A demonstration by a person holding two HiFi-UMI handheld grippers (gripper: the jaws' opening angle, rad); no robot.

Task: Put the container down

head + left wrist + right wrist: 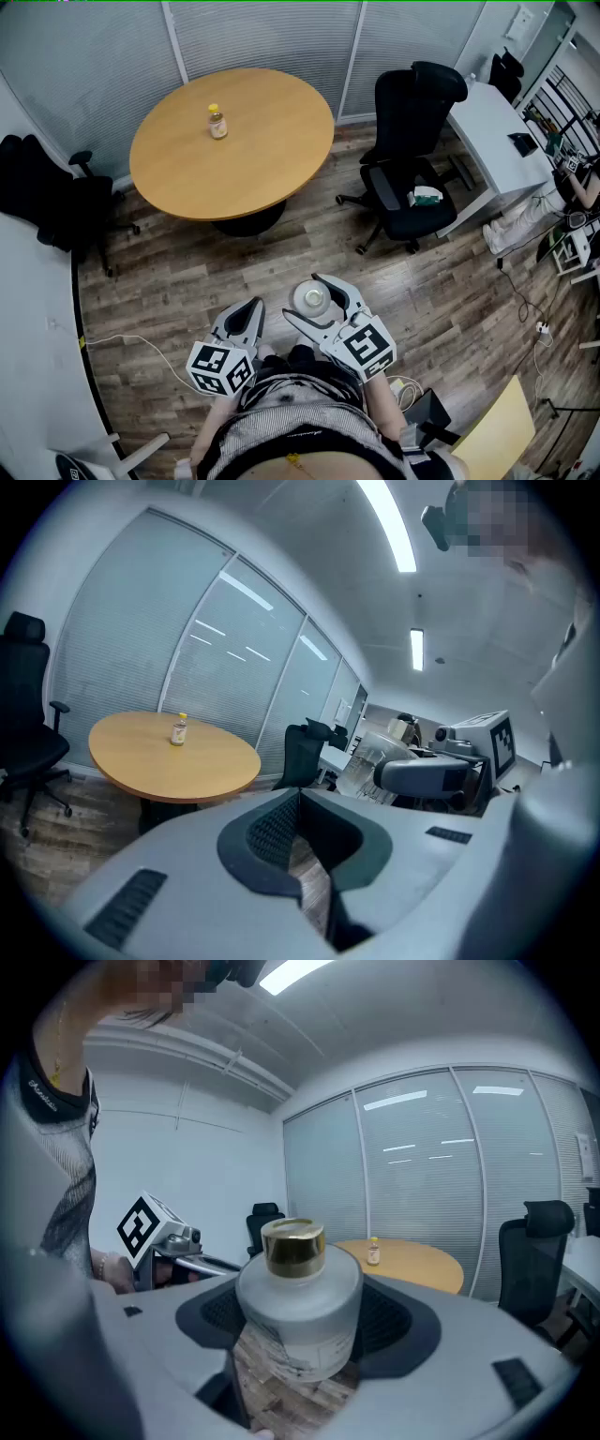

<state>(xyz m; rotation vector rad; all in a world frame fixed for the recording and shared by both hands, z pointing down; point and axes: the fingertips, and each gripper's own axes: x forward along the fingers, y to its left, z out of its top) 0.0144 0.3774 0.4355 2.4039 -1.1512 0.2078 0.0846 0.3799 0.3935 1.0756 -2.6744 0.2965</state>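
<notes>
One container (298, 1312) between right hand-held gripper (308, 298) jaws

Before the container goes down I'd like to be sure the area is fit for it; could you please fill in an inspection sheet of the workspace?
Surface: round wooden table, bare apart from one bottle; wood-plank floor around it.
Job's things: frosted container with a gold cap, upright, held well short of the table.
Clutter: small yellow-capped bottle on the table; pale item on an office chair seat.
Grippers: right hand-held gripper closed on the container's body; left hand-held gripper shut, nothing in it.
Cables: white cable on the floor at the left.
Surroundings: black office chair, white desk, blinds behind glass partitions.
</notes>
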